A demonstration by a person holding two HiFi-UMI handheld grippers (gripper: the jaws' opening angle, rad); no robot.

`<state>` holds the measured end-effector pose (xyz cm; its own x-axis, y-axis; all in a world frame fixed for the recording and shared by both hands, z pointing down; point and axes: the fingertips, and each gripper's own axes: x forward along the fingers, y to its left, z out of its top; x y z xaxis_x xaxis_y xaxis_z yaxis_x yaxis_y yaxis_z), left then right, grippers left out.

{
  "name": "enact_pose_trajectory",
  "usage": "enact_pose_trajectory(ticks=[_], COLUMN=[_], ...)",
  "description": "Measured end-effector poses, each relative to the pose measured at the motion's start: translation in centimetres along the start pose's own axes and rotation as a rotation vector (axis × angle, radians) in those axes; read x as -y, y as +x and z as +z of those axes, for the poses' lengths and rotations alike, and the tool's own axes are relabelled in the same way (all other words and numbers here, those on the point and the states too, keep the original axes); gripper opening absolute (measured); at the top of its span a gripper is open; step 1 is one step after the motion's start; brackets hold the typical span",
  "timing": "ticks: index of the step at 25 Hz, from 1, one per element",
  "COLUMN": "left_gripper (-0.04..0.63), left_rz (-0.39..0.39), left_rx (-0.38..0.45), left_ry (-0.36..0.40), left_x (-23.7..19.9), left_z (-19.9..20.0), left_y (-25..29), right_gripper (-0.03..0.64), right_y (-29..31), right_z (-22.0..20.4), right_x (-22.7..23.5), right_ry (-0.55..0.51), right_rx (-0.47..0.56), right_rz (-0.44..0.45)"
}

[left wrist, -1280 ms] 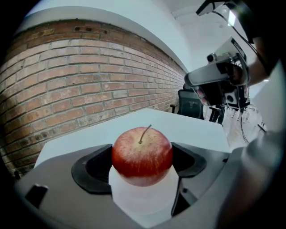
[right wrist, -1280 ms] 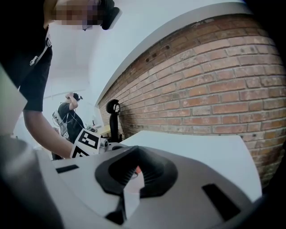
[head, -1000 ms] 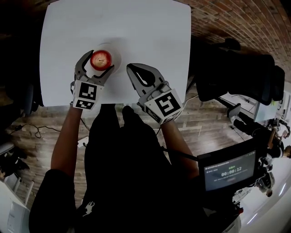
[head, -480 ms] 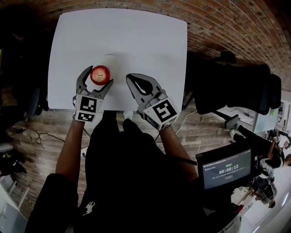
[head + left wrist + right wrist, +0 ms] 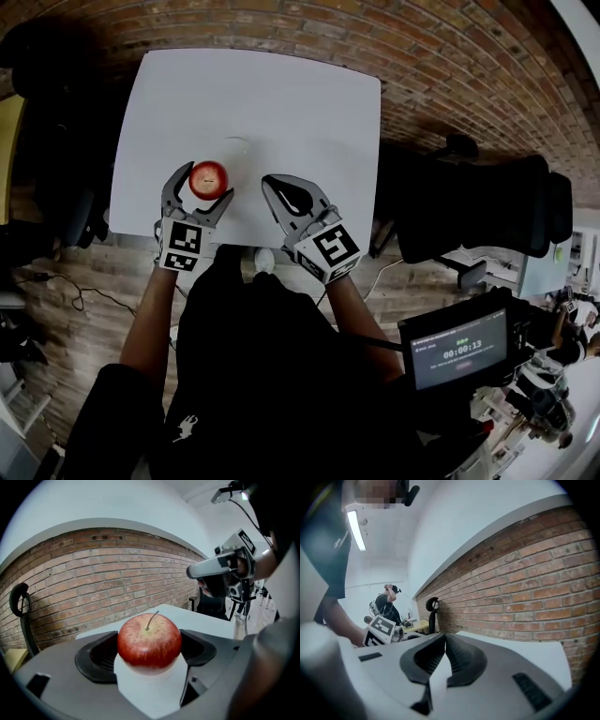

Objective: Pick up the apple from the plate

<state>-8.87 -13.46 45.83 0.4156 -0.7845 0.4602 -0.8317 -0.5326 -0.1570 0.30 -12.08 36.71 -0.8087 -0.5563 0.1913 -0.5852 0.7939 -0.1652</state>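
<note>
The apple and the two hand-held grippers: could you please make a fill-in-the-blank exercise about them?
1. The left hand-held gripper is shut on an apple whose skin is ____.
2. The right hand-held gripper has its jaws together and holds ____.
3. The table has a top that is ____ in colour.
Missing words: red; nothing; white.

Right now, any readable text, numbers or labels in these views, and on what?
"00:00:13" on the screen at lower right, head view.
Smaller lines on that screen: too blurred to read.
Marker cubes: square patterns only, no letters.
White print on the shirt: unreadable.
</note>
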Motion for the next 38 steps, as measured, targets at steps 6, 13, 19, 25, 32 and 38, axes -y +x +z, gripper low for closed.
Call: enact_pose_trajectory(ticks=[6,13,19,25,32,38], left_gripper=[0.408,0.408,0.408,0.408,0.408,0.408], left_rz=[0.02,0.031,0.032,0.036,0.041,0.04], left_rx=[0.014,0.026,0.038,0.06,0.074,0.076], left_ry=[0.008,0.01,0.017,0.024,0.032,0.034], left_x=[-0.2,0.1,0.6,1.1,1.6,1.9], left_z=[0.6,1.2,1.9,3.1,3.8,3.8], left_y=[-1.3,-2.4,-3.0,-3.9,-4.7,-4.9], right_gripper=[0.003,0.003,0.003,0.003,0.003,0.003], right_y=[-0.4,-0.7,-1.0,-1.5,-1.8,-1.9], right_z=[0.6,1.4,1.7,2.1,2.3,2.4], right_x=[-0.6,-1.2,-1.5,-1.6,-1.7,-1.8], right_ry=[-0.01,-0.021,-0.027,-0.034,-0.045,-0.049], right_rx=[0.017,0.039,0.053,0.065,0.075,0.08], right_rz=[0.001,0.012,0.016,0.016,0.007,0.016])
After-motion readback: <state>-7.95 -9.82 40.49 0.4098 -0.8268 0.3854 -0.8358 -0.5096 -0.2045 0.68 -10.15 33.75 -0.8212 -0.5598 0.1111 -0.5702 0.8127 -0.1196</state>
